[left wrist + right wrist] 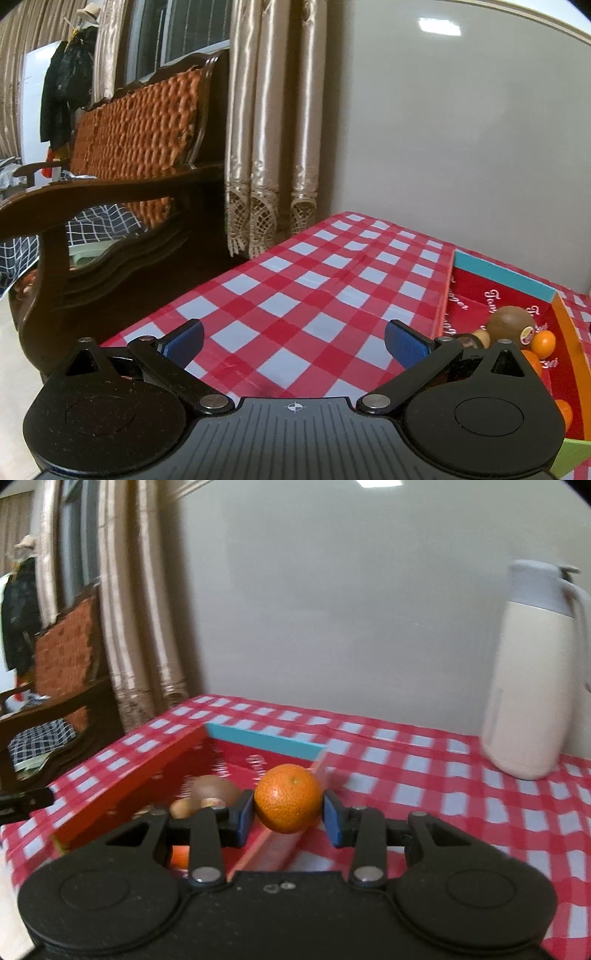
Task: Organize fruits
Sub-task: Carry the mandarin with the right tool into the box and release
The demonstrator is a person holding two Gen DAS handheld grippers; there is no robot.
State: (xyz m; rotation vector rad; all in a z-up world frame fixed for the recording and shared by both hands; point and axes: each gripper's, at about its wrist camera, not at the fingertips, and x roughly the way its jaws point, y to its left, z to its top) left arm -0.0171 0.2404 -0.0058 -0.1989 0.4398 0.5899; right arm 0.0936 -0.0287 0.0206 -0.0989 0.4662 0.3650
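My right gripper (289,816) is shut on an orange tangerine (289,797) and holds it above the right rim of a shallow red box (129,779). In the box lie a brown kiwi (216,788) and a small brown fruit (183,806). In the left wrist view the box (476,295) sits at the right, with the stickered kiwi (509,323) and small tangerines (545,341) in it. My left gripper (293,341) is open and empty over the checked cloth, left of the box.
A red and white checked cloth (314,288) covers the table. A tall cream thermos jug (532,672) stands at the back right near the wall. A dark wooden bench (122,206) with an orange cushion and curtains (269,147) stand left of the table.
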